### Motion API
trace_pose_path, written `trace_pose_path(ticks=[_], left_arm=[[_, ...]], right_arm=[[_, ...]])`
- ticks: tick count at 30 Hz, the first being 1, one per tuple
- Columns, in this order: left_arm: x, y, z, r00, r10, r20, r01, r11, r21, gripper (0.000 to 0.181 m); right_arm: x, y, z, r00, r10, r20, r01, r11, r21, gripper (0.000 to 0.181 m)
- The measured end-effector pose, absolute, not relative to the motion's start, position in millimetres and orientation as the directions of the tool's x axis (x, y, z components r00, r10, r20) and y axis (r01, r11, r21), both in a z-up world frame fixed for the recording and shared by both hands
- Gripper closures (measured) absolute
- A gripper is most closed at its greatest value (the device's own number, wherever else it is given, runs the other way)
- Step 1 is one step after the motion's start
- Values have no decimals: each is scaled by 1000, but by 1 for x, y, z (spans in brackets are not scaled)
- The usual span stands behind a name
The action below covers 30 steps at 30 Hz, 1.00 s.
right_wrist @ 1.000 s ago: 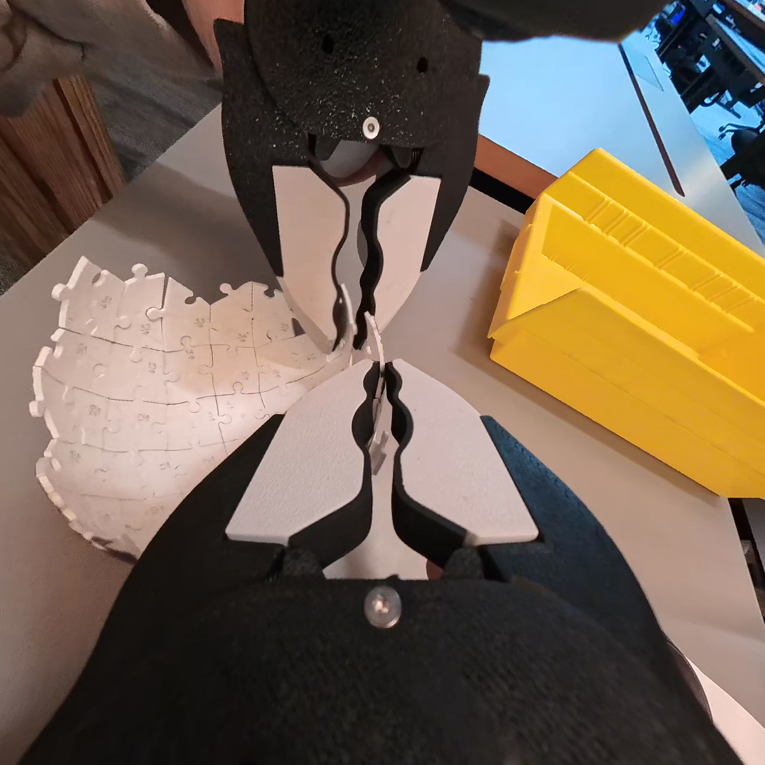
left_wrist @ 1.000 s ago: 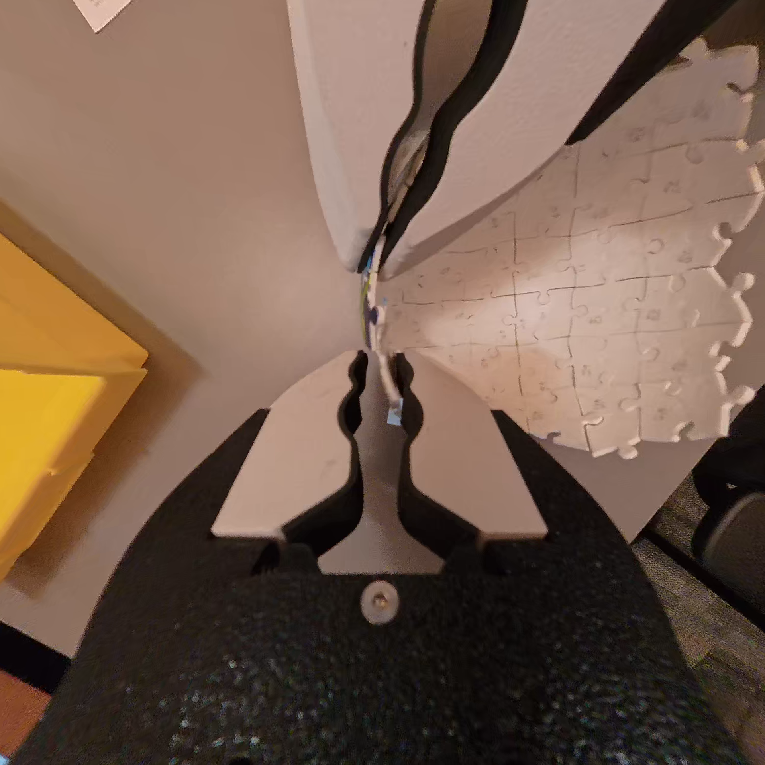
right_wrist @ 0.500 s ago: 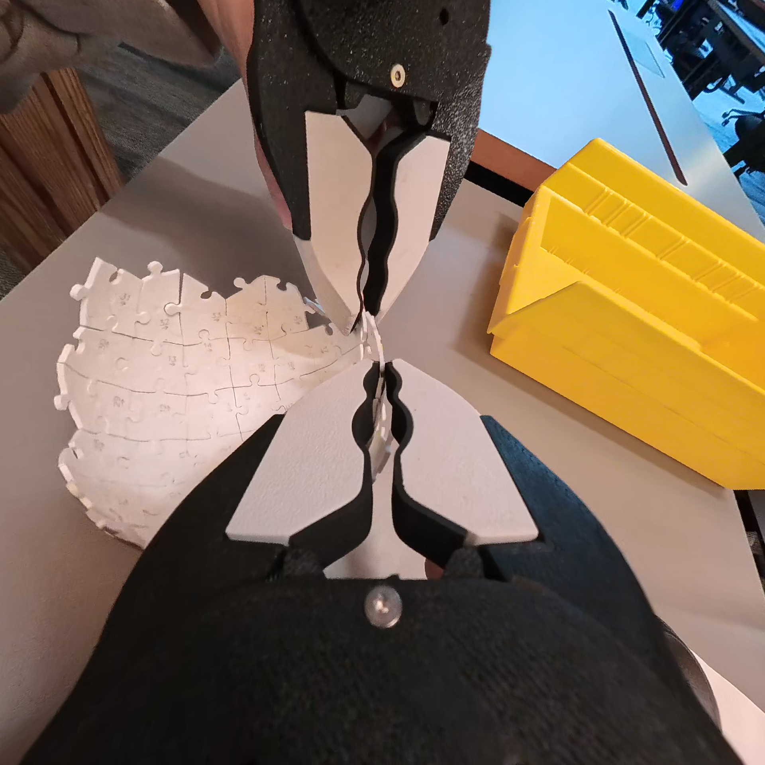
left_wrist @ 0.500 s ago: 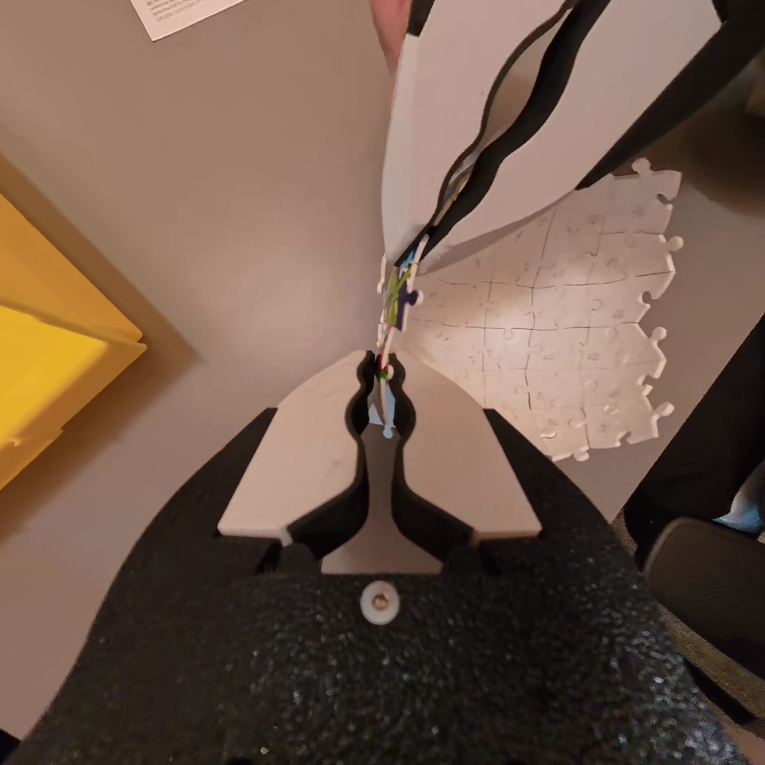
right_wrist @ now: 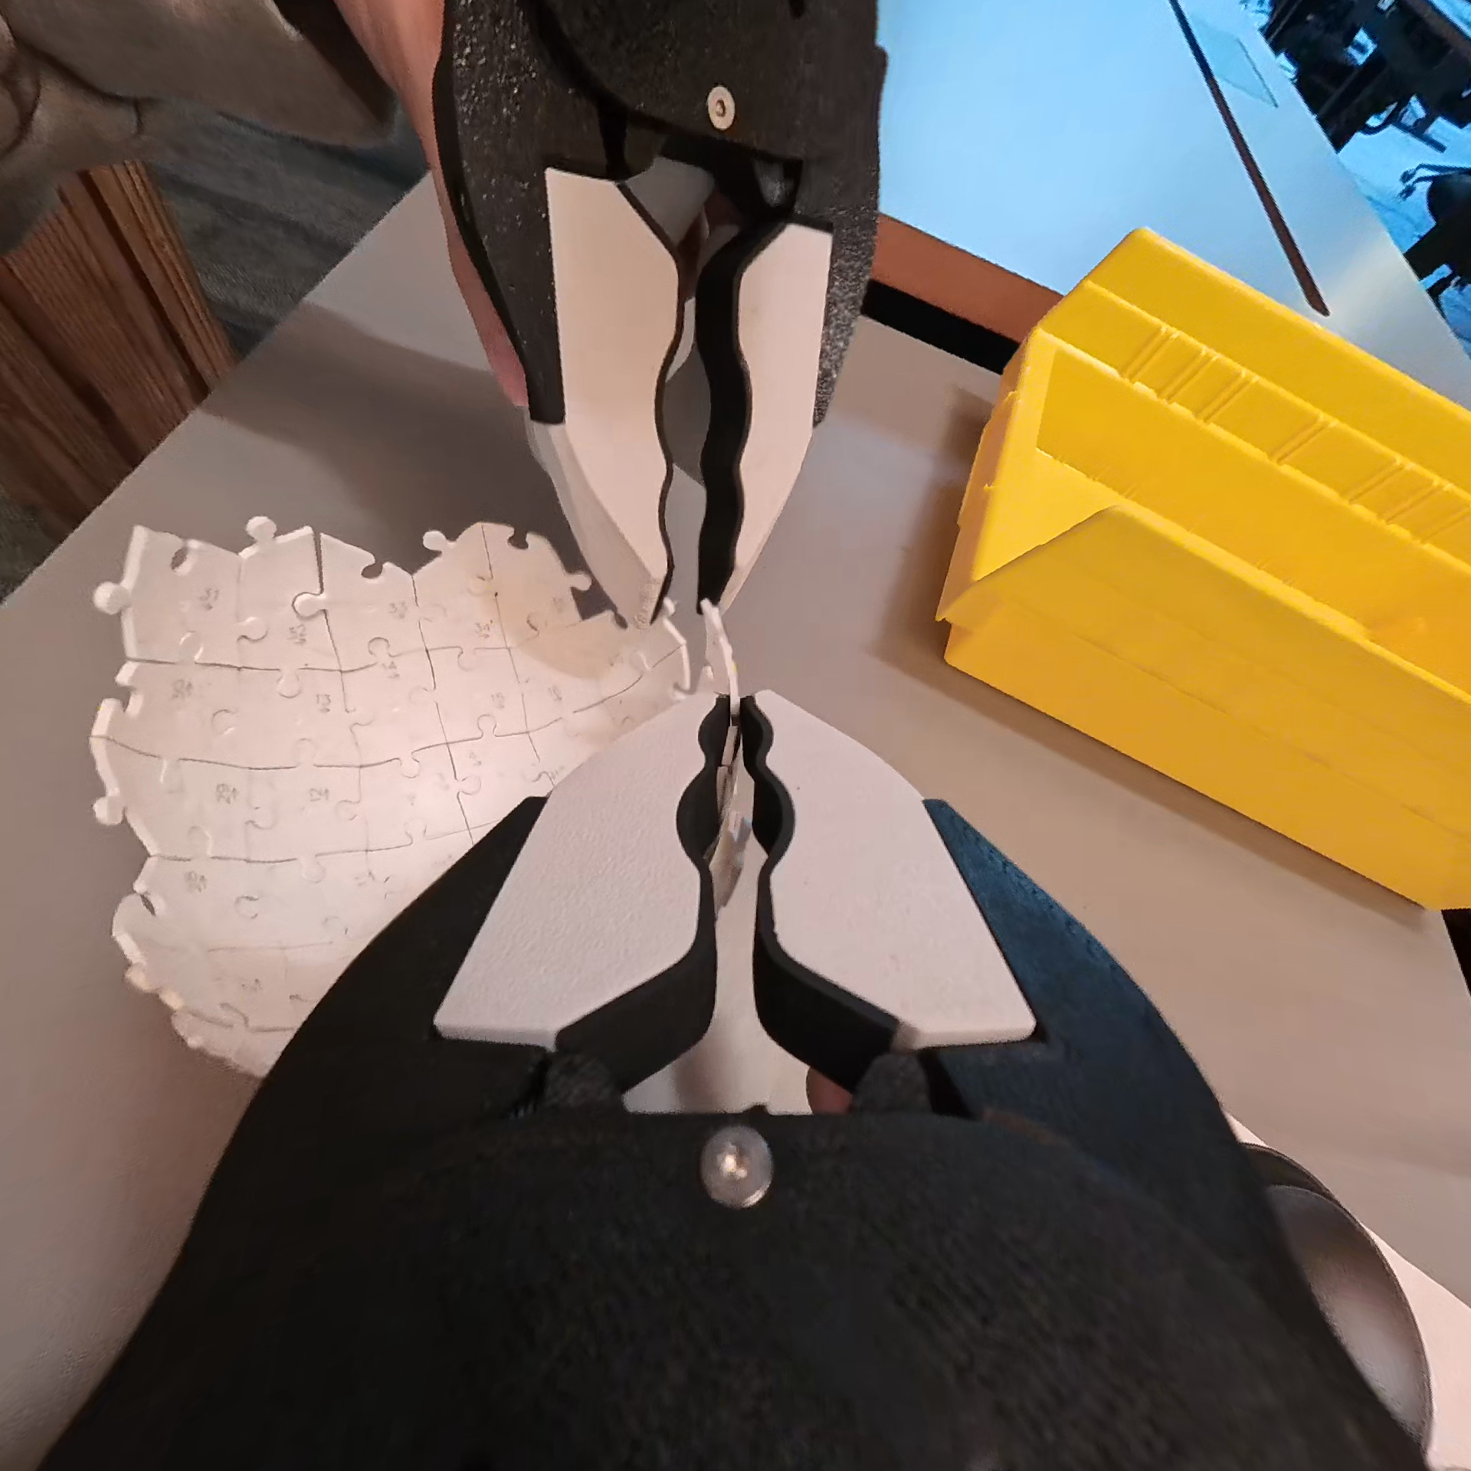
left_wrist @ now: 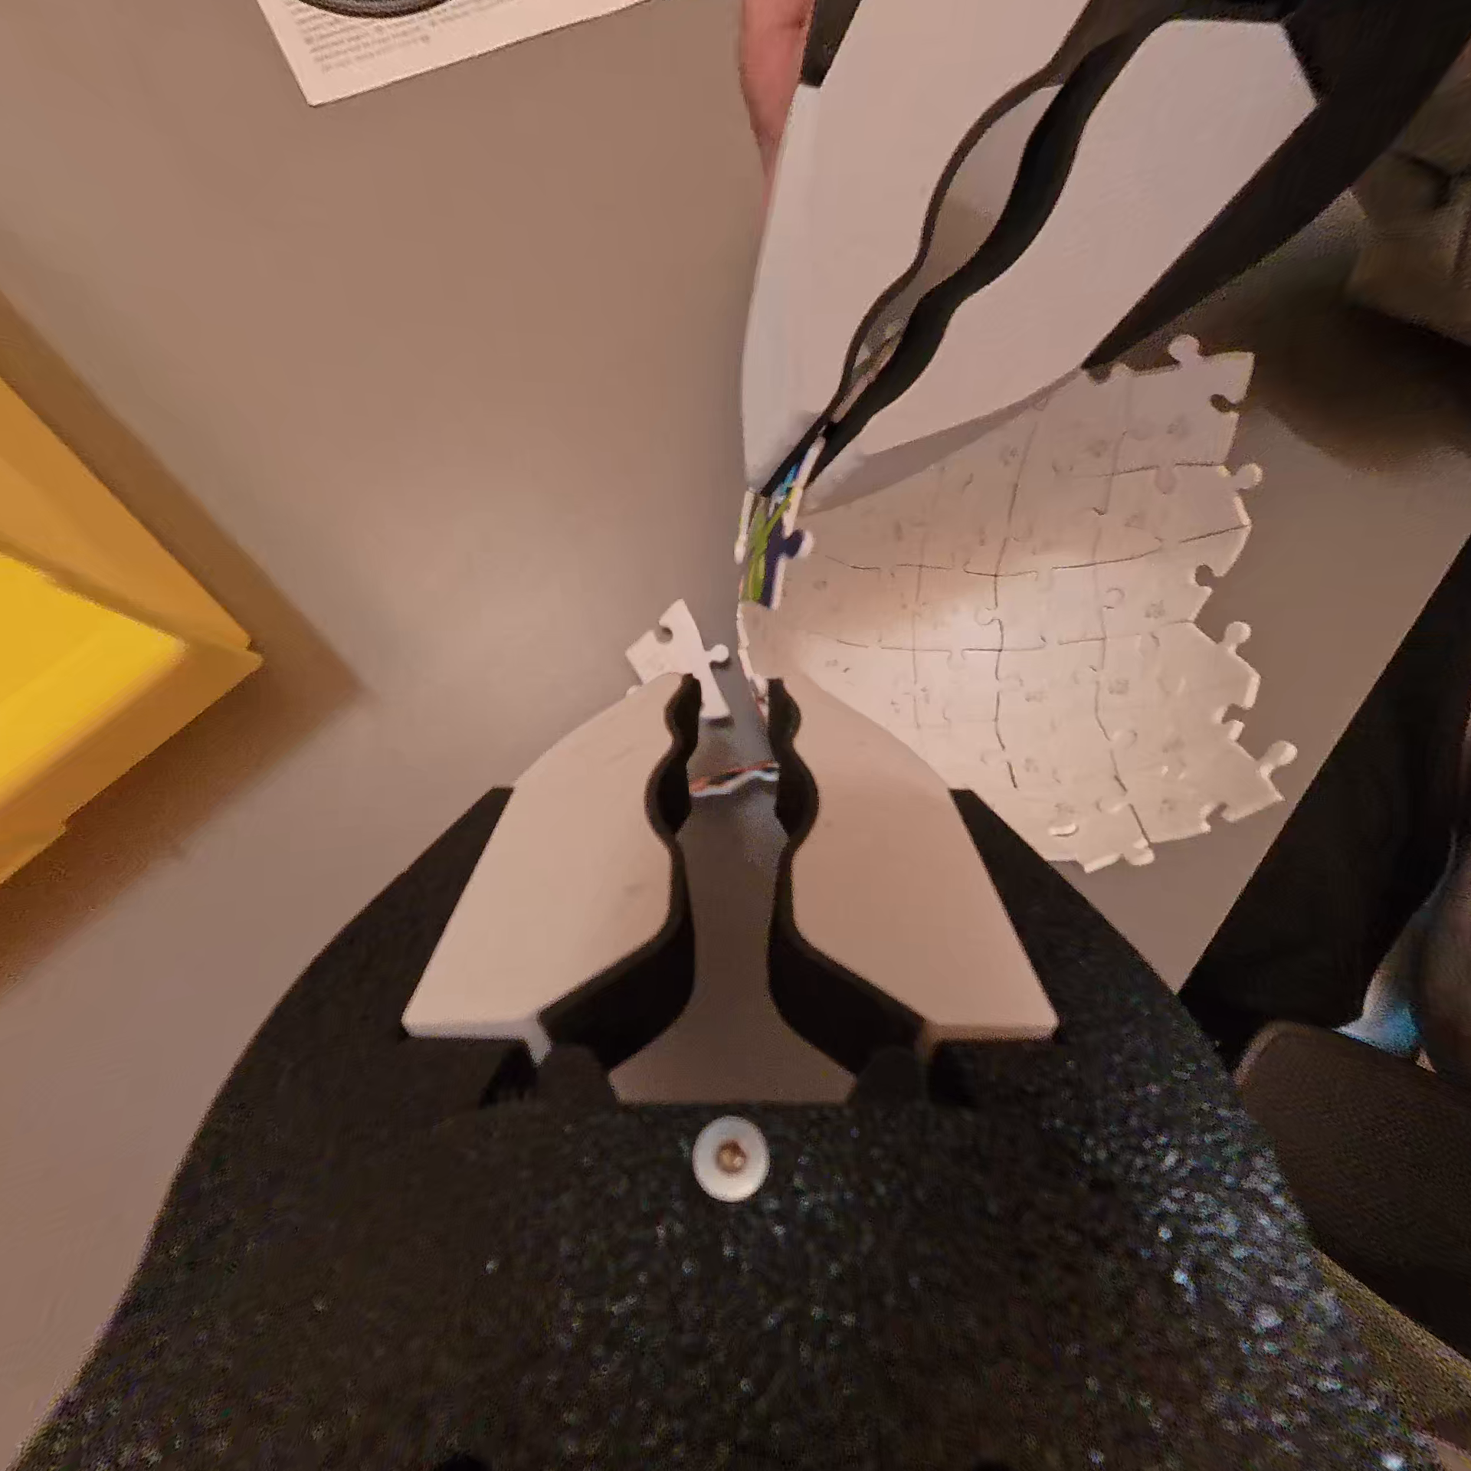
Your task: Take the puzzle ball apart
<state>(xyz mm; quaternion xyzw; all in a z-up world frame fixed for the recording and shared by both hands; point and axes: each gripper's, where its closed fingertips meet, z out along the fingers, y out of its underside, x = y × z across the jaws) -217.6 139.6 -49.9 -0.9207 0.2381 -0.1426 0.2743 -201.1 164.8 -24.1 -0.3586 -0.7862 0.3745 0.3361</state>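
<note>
The remaining half shell of the puzzle ball point(left_wrist: 1035, 637) lies open side up on the grey table, its white inside showing; it also shows in the right wrist view point(right_wrist: 318, 756). My right gripper point(right_wrist: 732, 712) is shut on a puzzle piece point(right_wrist: 726, 661), whose coloured face shows in the left wrist view point(left_wrist: 768, 549), just above the shell's rim. My left gripper point(left_wrist: 731, 692) faces it tip to tip with its jaws slightly apart. A loose white piece point(left_wrist: 676, 661) is at its left fingertip, free of the jaws. A thin coloured edge point(left_wrist: 732, 776) shows in the gap between the fingers.
A yellow plastic bin point(right_wrist: 1234, 637) stands on the table point(right_wrist: 1035, 995) beside the grippers, and shows at the left edge of the left wrist view point(left_wrist: 79, 676). A printed sheet of paper point(left_wrist: 446, 40) lies farther off. A dark chair point(left_wrist: 1353, 1114) stands past the table edge. Left tips to right tips: about 4 cm.
My left gripper has opened and let go; a white piece has come loose beside its tip. Both grippers have lifted slightly from the shell. The right gripper still holds its piece.
</note>
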Motion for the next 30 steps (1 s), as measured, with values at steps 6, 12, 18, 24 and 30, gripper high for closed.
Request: trace_pose_path(ticks=[6, 12, 18, 24, 30], left_arm=[[-225, 141, -37, 873, -474, 117, -287, -691, -663, 158], [-258, 135, -32, 933, -349, 91, -175, -659, -732, 156], [-271, 119, -69, 939, -341, 42, -234, -724, -649, 147], [-257, 128, -94, 918, -394, 33, -298, -744, -598, 135], [-257, 134, -103, 927, -374, 19, -294, -758, -582, 137]], right_arm=[[-198, 166, -9, -501, 830, 243, 270, 417, -868, 178], [-180, 188, 44, -398, 900, 179, 185, 270, -945, 178], [-127, 260, -8, -186, 981, -46, 524, 59, -850, 178], [-99, 254, -65, -156, 923, -351, 671, -162, -724, 178], [-101, 252, -80, -155, 894, -420, 702, -200, -684, 178]])
